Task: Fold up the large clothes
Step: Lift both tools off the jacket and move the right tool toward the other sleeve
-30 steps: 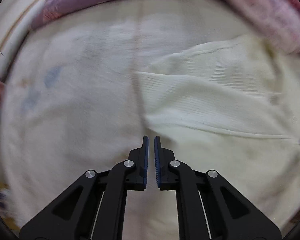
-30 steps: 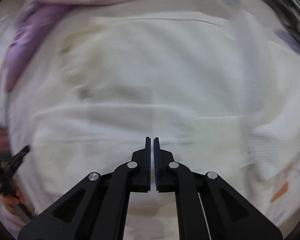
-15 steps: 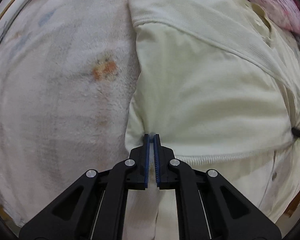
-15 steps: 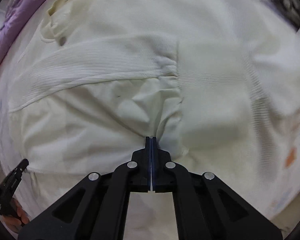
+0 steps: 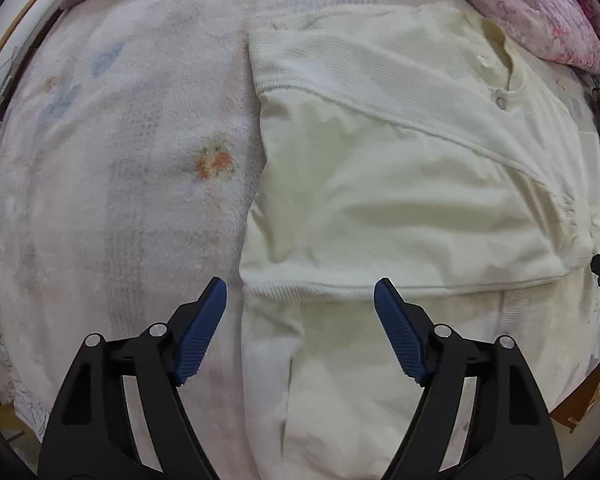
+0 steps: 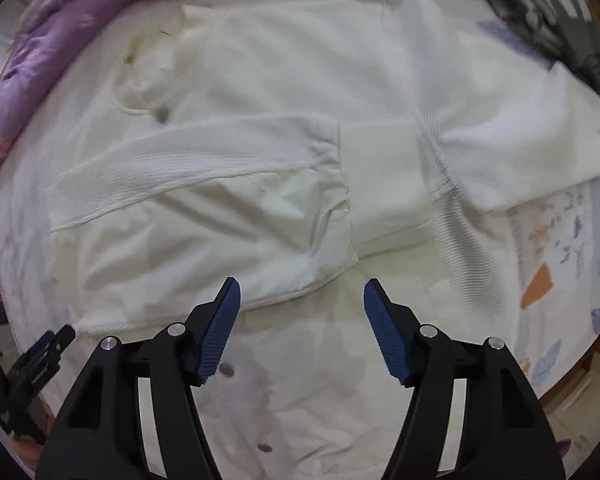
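Note:
A cream-white buttoned garment lies on a pale blanket. One side panel with its ribbed sleeve is folded over the body, its hem running across just ahead of my left gripper. That gripper is open and empty, above the folded hem's left corner. In the right wrist view the same garment shows the folded panel and a sleeve crossing it. My right gripper is open and empty above the folded panel's lower right corner. The left gripper's tip shows at the lower left there.
A purple-pink quilt lies bunched along the far edge, also in the right wrist view. A black-and-white patterned cloth sits at the far right. The blanket's near edge drops off at both lower corners.
Both grippers were shut on the garment's fold half a second ago; both have opened and let the cloth go. The folded panel now lies flat on the garment.

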